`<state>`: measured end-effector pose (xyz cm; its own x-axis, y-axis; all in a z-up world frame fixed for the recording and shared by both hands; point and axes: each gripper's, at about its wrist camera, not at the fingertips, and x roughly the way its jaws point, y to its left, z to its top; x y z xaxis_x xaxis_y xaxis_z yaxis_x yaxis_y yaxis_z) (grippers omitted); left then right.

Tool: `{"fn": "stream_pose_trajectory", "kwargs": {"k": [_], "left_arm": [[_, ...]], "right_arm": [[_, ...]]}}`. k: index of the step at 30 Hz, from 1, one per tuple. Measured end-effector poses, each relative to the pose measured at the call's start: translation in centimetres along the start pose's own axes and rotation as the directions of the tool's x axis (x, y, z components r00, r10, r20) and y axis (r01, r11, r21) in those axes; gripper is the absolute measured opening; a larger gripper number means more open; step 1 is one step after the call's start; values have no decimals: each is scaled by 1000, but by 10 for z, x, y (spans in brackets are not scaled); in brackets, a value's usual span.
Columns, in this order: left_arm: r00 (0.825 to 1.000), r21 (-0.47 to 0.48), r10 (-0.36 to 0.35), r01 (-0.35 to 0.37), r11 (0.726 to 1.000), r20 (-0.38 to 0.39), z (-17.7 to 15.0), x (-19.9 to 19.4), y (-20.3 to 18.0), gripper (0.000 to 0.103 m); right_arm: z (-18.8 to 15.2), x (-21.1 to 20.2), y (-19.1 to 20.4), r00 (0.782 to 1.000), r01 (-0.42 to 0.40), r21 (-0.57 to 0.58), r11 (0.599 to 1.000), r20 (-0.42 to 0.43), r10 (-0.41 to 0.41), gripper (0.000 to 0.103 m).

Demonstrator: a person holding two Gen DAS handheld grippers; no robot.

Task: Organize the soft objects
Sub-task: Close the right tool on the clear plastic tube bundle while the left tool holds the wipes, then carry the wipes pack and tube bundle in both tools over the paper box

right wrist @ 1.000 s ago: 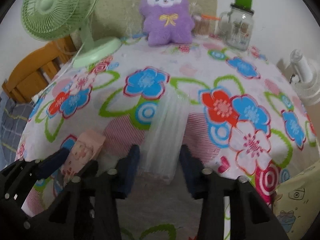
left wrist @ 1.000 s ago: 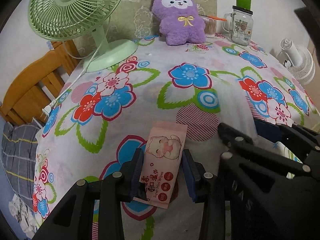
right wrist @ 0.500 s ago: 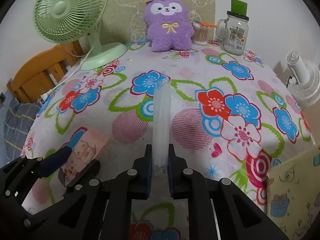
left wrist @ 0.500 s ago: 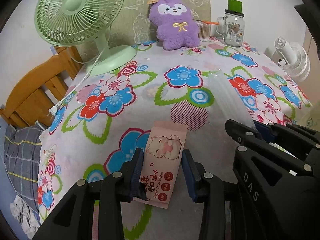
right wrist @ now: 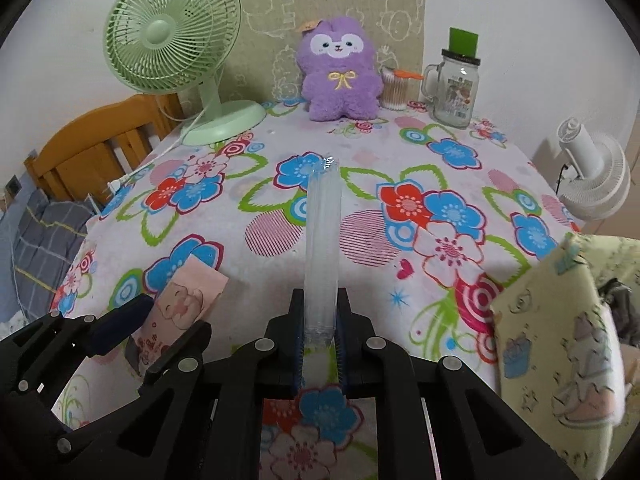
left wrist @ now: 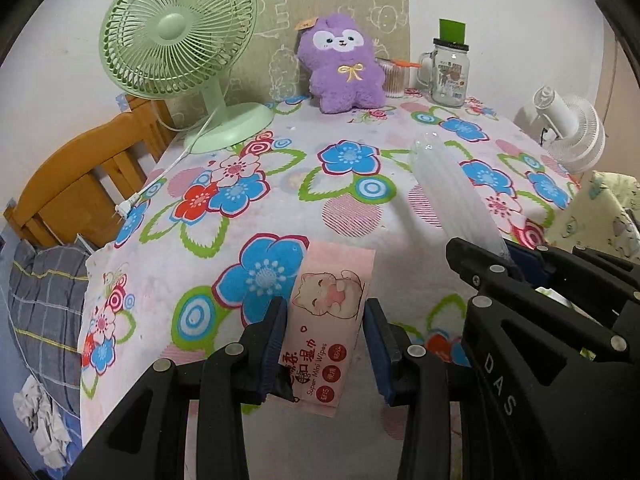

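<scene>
The left gripper pinches a soft pink wipes pack, flat and oblong with a cartoon cat printed on its glossy wrapper, lifted clear of the flowered tablecloth. Beside it the right gripper has its blue-padded jaws pressed onto a clear plastic packet, long and narrow, ribbed as though filled with thin white sticks, jutting forward above the cloth. The cloth is smooth and printed with blue, red and white flowers. At the right edge stands a pale yellow fabric bag with cartoon prints; its inside cannot be seen. At the far end sits a fluffy purple plush toy, next to a small clear tub of cotton swabs and a handled glass jar, and a green ribbed plastic fan stands left.
</scene>
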<state>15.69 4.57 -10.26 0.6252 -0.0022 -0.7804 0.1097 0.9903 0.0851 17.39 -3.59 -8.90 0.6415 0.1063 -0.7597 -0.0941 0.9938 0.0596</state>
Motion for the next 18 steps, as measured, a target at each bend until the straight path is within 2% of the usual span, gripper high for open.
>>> {"fn": "stream_pose_trajectory", "kwargs": {"k": [18], "left_arm": [[998,-2,-17,17,1000,54,-25,-56,-33,40]], "right_arm": [[-32,-68,-20,998,25,-3,1000,65,-25,16]]}}
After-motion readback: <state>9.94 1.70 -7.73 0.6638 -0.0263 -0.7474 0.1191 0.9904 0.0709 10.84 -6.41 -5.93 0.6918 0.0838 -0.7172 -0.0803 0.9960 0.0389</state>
